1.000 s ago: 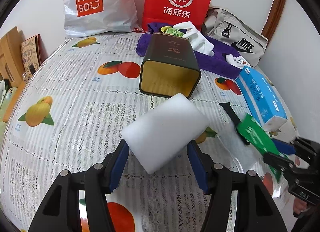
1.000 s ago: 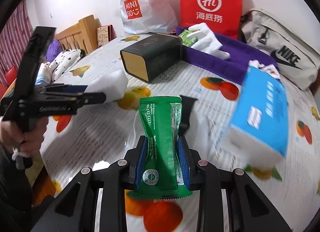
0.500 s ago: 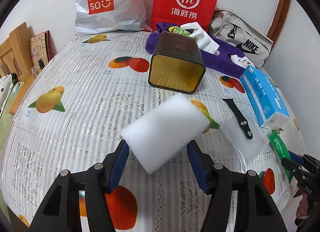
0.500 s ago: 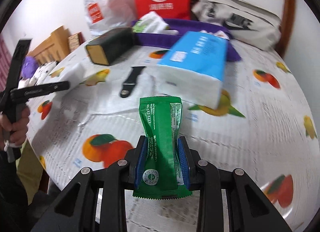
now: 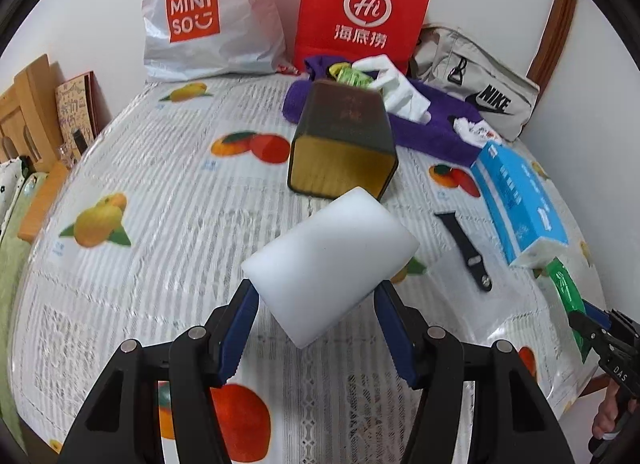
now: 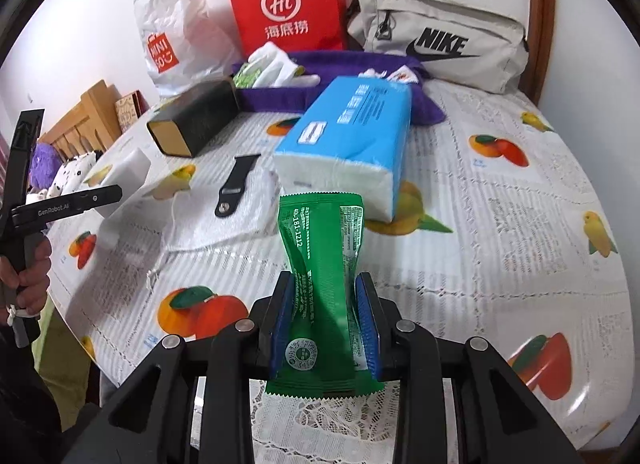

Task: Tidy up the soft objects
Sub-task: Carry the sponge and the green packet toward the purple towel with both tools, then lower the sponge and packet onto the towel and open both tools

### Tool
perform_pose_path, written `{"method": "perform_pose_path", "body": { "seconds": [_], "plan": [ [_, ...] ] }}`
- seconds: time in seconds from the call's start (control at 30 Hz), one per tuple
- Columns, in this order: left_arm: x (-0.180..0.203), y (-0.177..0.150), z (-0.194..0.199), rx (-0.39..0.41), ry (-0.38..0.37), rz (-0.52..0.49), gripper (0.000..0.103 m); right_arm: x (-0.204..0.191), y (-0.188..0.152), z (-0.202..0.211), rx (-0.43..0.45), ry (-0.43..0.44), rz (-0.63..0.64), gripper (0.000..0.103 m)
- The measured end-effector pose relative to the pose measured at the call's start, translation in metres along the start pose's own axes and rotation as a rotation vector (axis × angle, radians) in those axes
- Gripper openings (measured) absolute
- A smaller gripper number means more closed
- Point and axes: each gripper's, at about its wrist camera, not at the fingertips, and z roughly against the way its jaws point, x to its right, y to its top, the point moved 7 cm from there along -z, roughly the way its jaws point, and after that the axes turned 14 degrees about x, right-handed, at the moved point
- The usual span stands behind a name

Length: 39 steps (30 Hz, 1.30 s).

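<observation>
1. The left hand-held gripper (image 5: 316,320) is clamped on a white foam block (image 5: 330,264), which is squeezed between the blue pads and sticks out tilted toward 1 o'clock, lifted above the table (image 5: 160,264).
2. The right hand-held gripper (image 6: 325,316) is clenched on a green sachet (image 6: 322,264); the packet is pinched narrow at its waist and stands upright between the fingers, its top edge pointing to 12 o'clock.
3. In the right wrist view, a blue tissue pack (image 6: 352,132) lies on the table just beyond the sachet at 12 o'clock, its white end facing the camera.
4. A black watch strap (image 6: 236,184) rests on a white cloth (image 6: 224,220) at 10 o'clock from the sachet.
5. A dark tin box (image 5: 344,144) lies on its side past the foam block at 12 o'clock in the left wrist view, its gold-coloured end facing the camera.
6. Behind the box a purple towel (image 5: 432,124) carries white crumpled items whose kind I cannot tell.
7. Against the wall at the far edge stand a white Miniso bag (image 5: 208,16), a red paper bag (image 5: 360,12) and a beige Nike pouch (image 5: 476,84).
8. A person's hand (image 6: 32,276) grips the left tool's handle at 9 o'clock in the right wrist view.
</observation>
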Motion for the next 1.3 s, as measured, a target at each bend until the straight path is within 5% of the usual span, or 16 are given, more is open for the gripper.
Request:
{"method": "perform_pose_path", "body": {
  "seconds": [0.57,1.3],
  "plan": [
    [0.021,0.074,0.018,0.121,-0.005,-0.026,0.058,0.017,0.068,0.019,0.115,-0.014,-0.014,0.031],
    [0.036,0.155,-0.043,0.133,0.014,-0.056,0.058,0.041,0.16,-0.07,0.154,0.023,-0.01,0.032]
  ]
}}
